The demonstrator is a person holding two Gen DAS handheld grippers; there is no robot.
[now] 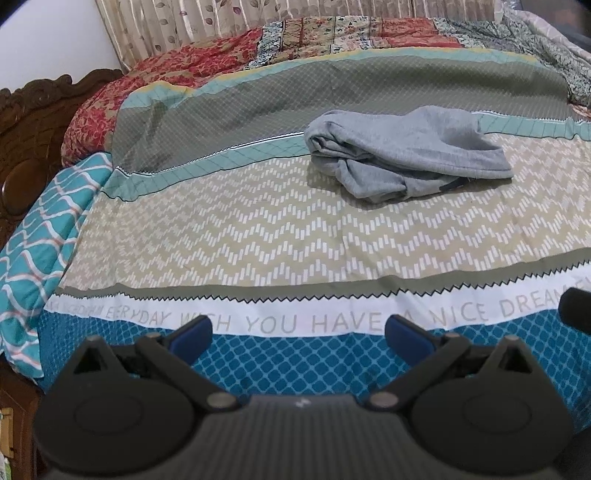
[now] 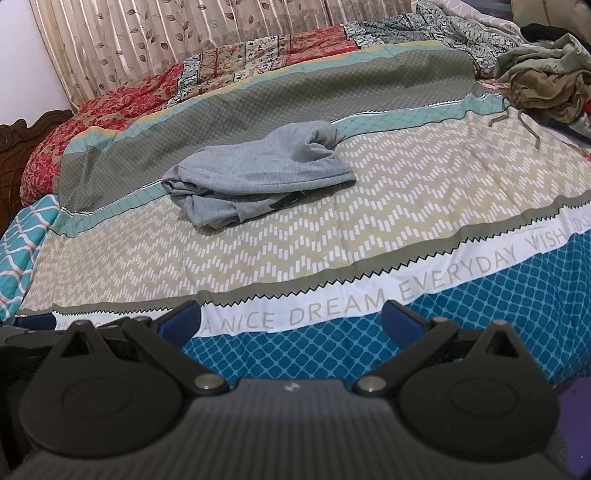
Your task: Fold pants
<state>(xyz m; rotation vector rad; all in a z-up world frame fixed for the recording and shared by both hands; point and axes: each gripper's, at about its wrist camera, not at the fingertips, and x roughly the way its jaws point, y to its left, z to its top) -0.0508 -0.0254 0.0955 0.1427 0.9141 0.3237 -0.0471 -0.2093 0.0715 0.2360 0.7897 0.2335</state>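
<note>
Grey pants [image 1: 402, 151] lie folded in a loose bundle on the patterned bed sheet [image 1: 258, 236], on its chevron band; they also show in the right wrist view [image 2: 255, 173]. My left gripper [image 1: 297, 338] is open and empty, held back over the sheet's near blue edge, well short of the pants. My right gripper [image 2: 291, 323] is open and empty too, over the same near edge, with the pants ahead and to the left. Part of the right gripper [image 1: 576, 310] shows at the right edge of the left view.
A pile of other clothes [image 2: 546, 81] lies at the bed's far right. A red floral quilt [image 1: 155, 85] runs along the far side under the curtain [image 1: 258, 18]. A carved wooden headboard [image 1: 33, 133] stands at the left.
</note>
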